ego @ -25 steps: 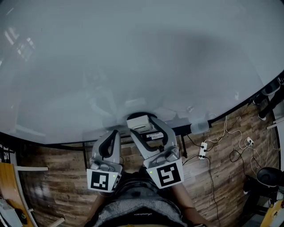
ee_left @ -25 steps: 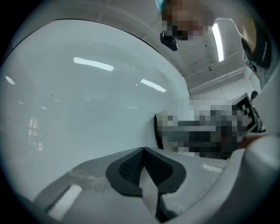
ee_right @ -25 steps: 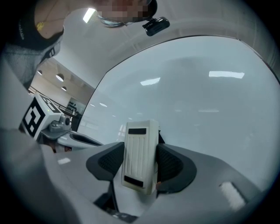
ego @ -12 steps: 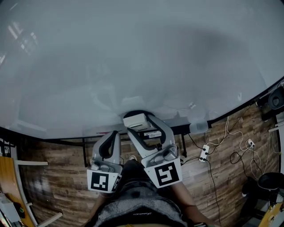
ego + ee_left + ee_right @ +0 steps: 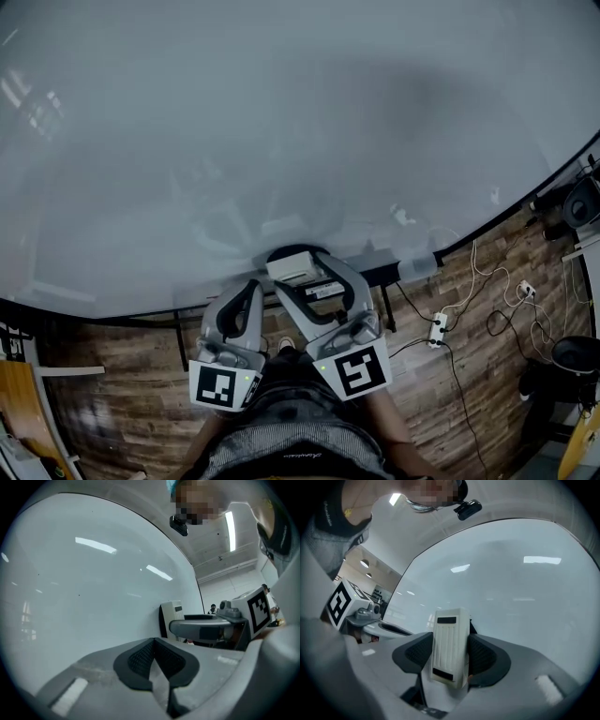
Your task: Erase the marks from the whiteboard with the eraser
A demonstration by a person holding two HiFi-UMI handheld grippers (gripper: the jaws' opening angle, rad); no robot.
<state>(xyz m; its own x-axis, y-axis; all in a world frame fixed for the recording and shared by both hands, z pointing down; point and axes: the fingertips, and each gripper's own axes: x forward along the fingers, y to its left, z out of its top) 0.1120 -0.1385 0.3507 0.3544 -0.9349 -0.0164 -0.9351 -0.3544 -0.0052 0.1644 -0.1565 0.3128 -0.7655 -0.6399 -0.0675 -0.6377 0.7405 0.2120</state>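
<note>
The whiteboard (image 5: 281, 112) fills the upper frame in the head view. At lower centre, the eraser (image 5: 292, 265) sits between the right gripper's (image 5: 298, 274) jaws, with the left gripper (image 5: 246, 287) just left.

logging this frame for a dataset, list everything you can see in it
whiteboard: one, white, fills the upper head view; no marks visible
eraser: one, white, near the whiteboard's lower edge, held between jaws
power strip: one, white, on the floor at right
floor: one, brown wood planks, below the whiteboard
left gripper: one, grey, jaws together with nothing between them, low and left of the other
right gripper: one, grey, jaws clamped on the eraser
</note>
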